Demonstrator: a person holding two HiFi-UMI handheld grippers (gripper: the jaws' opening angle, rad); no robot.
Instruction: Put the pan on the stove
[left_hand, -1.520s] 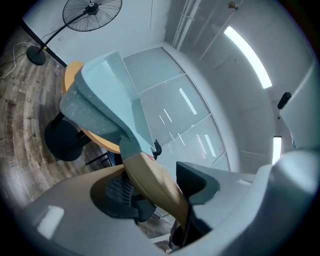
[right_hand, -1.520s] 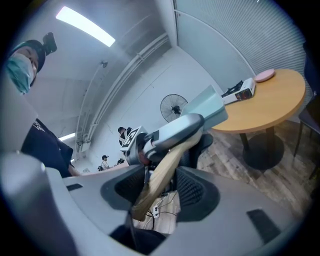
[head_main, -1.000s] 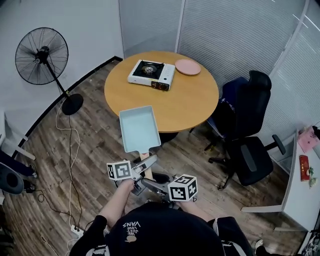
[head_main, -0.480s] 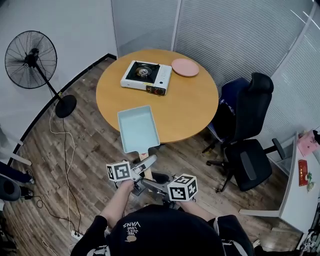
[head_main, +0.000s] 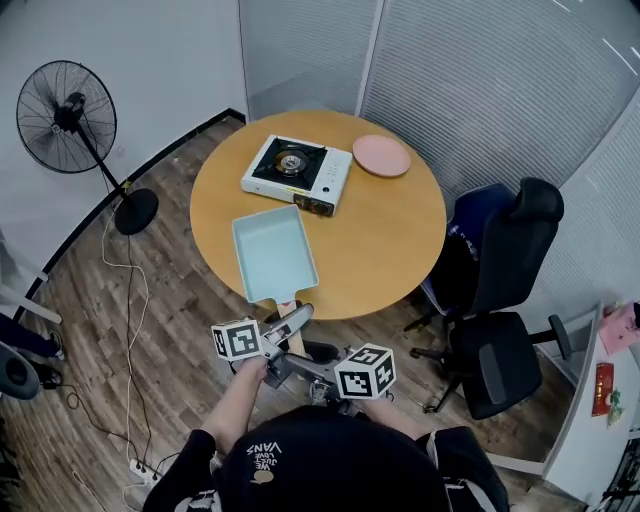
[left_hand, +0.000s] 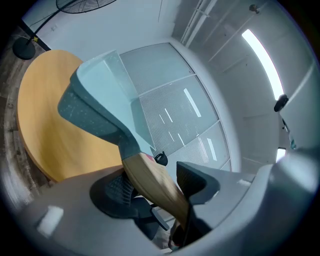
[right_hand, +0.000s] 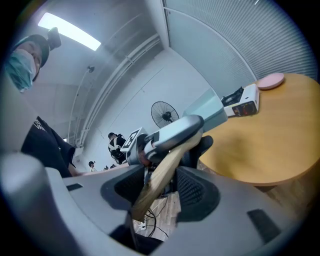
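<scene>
Far left there's a standing fan (head_main: 65, 118) on the floor, nothing to do with the job. Next over, the left tool (left_hand: 155, 186) is clamped on the wooden handle (head_main: 290, 312) of the pan (head_main: 273, 252), a pale blue rectangular one. It's held up in the air over the near edge of the round table (head_main: 400, 250), empty as far as I can see. The right tool (right_hand: 162, 191) is clenched on that same handle just behind the left one, so it's a two-handed carry. The stove (head_main: 296, 172) sits further back on the table, with the pan's far end near its front corner but not on it yet. A pink plate (head_main: 381, 155) is just right of the stove, and a black office chair (head_main: 500, 270) is off the table's right side. My guess is the pan is stiff and not fragile, but all the weight hangs out front, so it'll want to dip or twist on that smooth handle. Gripping the handle is the right call, ideally close to the pan body.
</scene>
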